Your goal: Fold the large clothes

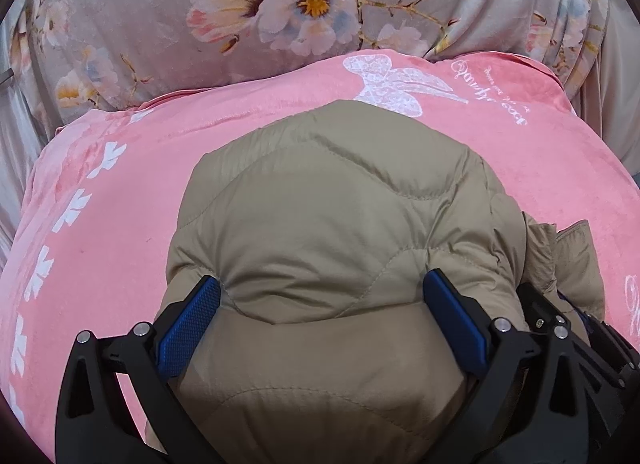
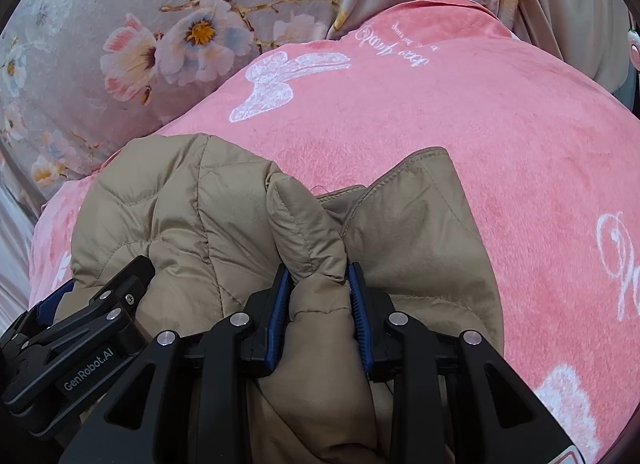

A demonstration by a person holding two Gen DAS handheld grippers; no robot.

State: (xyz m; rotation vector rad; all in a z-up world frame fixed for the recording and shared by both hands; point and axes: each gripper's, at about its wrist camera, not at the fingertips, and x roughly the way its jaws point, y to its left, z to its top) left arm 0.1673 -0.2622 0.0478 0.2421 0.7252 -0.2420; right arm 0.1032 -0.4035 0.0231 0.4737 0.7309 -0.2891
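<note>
A tan quilted puffer jacket [image 1: 332, 215] lies bunched on a pink blanket [image 1: 120, 167]. My left gripper [image 1: 322, 288] has its blue pads wide apart with a thick fold of the jacket bulging between them and touching both pads. My right gripper [image 2: 316, 276] is shut on a narrower padded fold of the same jacket [image 2: 308, 232]. The two grippers are side by side: the right one shows at the right edge of the left wrist view [image 1: 560, 328], and the left one shows at the lower left of the right wrist view [image 2: 80, 328].
The pink blanket [image 2: 480, 135] carries white butterfly and script prints. Behind it lies a grey floral bedspread [image 1: 240, 7], also seen in the right wrist view [image 2: 120, 23]. Pale fabric hangs at the far right [image 2: 580, 3].
</note>
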